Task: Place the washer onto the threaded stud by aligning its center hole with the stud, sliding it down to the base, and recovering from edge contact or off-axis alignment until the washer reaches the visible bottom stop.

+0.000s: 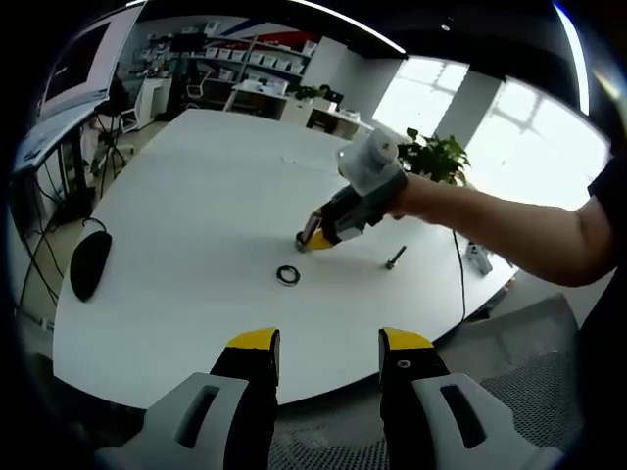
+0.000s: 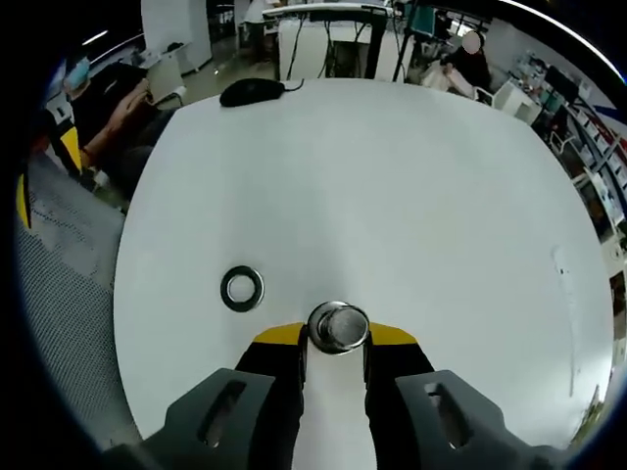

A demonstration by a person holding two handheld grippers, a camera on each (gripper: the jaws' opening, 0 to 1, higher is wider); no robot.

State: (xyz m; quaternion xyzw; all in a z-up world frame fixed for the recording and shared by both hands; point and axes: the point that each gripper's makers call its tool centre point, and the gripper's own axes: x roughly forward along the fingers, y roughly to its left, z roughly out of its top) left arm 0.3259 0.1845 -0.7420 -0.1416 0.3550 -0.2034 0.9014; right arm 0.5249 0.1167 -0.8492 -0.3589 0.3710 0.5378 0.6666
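Washer (image 2: 242,288): dark ring, lying flat on the white tabletop (image 2: 392,176), hole facing up; just left of the right gripper's fingers, apart from them. In the left gripper view the washer (image 1: 287,275) lies between that camera and the right gripper (image 1: 312,238).

Round metal piece (image 2: 338,327): shiny, seen end-on, sitting between the right gripper (image 2: 335,338) yellow fingertips (image 2: 279,336), which are closed in against its sides. Whether it is a stud head or a nut cannot be told; its long axis points toward the camera.

Bolt-like stud (image 1: 395,258): small, dark, lying tilted on the tabletop right of the right gripper, apart from the washer. It appears in the left gripper view.

Left gripper (image 1: 328,345): fingers spread wide, nothing between them, held over the near edge of the tabletop (image 1: 196,196).

Computer mouse (image 1: 90,263): black, at the left edge of the tabletop; in the right gripper view it (image 2: 252,92) lies at the far edge.

Potted plant (image 1: 438,155): beyond the far right edge.
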